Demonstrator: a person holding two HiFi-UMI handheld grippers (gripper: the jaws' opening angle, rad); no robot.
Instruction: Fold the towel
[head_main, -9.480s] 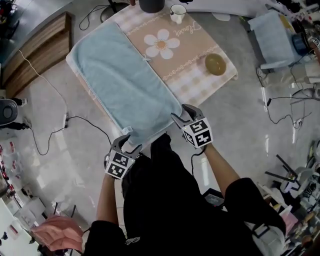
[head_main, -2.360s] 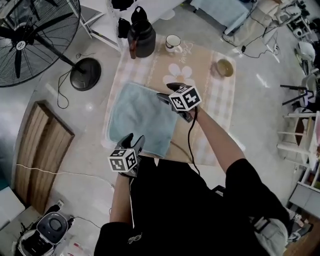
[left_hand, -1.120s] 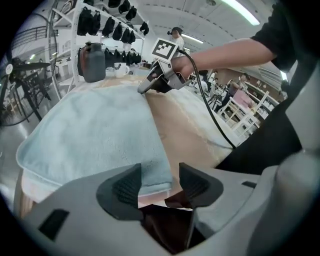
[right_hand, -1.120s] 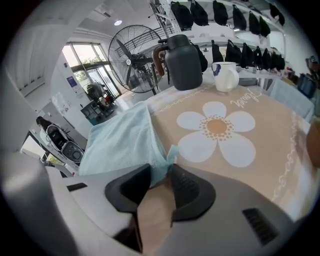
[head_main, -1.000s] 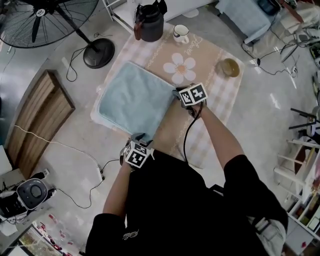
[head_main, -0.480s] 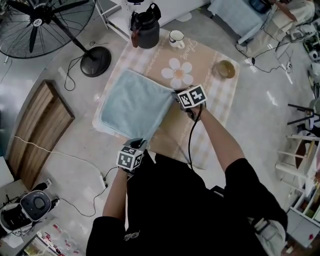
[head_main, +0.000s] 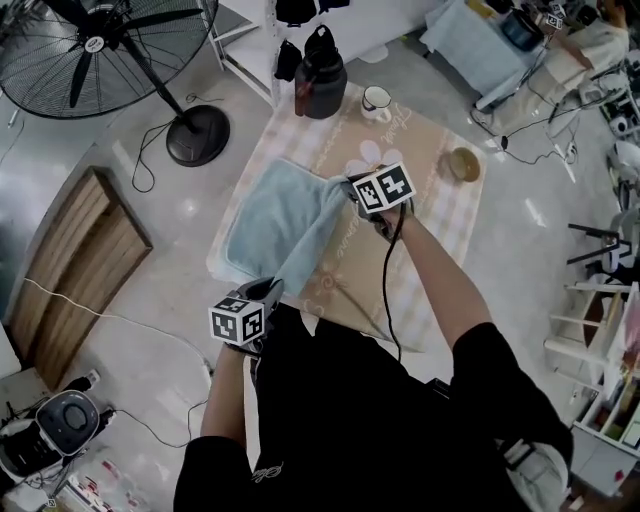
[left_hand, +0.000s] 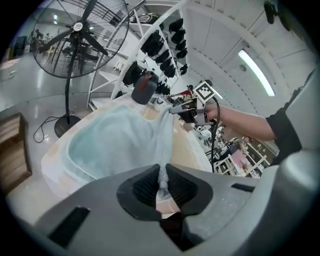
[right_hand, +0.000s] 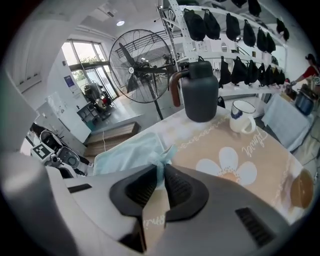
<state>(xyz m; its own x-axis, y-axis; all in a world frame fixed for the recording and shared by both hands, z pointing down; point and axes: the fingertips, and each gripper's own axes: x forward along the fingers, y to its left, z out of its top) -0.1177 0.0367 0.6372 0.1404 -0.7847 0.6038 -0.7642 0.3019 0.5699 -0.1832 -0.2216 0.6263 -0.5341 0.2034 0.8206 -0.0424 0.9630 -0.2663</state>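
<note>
A workshop-like hall: big pedestal fan (head_main: 95, 45), white rack (right_hand: 165, 20) of hanging black bags (right_hand: 226, 25), bare grey floor (head_main: 60, 150).

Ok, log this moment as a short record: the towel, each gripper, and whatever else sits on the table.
towel: light blue, right-hand edge lifted off the tablecloth, rest lying flat
left gripper: jaws just closed, pinching the towel's near corner
right gripper: jaws just closed, pinching the other corner of that edge
other items: dark jug, white mug, bowl, all apart from the towel
fold: lifted edge not yet laid over
</note>
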